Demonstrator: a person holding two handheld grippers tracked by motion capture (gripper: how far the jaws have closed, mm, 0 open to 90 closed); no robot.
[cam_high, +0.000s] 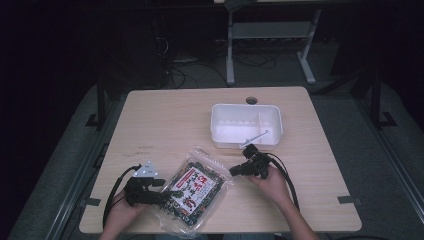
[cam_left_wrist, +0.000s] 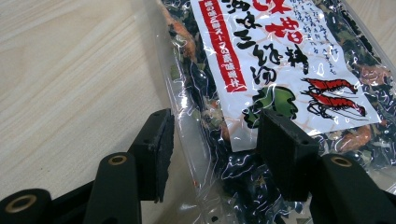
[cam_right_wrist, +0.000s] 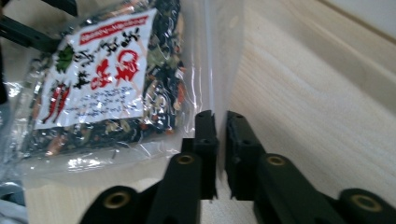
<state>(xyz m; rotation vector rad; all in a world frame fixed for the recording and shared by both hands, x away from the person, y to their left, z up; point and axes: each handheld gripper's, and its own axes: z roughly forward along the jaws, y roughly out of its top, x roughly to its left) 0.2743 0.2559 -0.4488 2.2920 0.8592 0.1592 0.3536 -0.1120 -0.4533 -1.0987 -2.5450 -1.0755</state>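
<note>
A clear plastic bag (cam_high: 195, 187) of dark dried mix with a white and red label lies on the wooden table (cam_high: 165, 120) near its front edge. My left gripper (cam_high: 172, 194) comes in from the lower left. In the left gripper view its jaws (cam_left_wrist: 215, 140) stand half apart and hold the bulky corner of the bag (cam_left_wrist: 261, 56) between the pads. My right gripper (cam_high: 232, 171) is at the bag's right corner. In the right gripper view it (cam_right_wrist: 220, 121) is nearly closed on the thin clear sealed edge of the bag (cam_right_wrist: 102, 70).
A white rectangular bin (cam_high: 246, 106) stands behind the right gripper, with a thin pale stick (cam_high: 257, 136) leaning inside it. A round cable hole (cam_high: 251, 100) sits at the table's far edge. Bare tabletop stretches to the left and far left of the bag.
</note>
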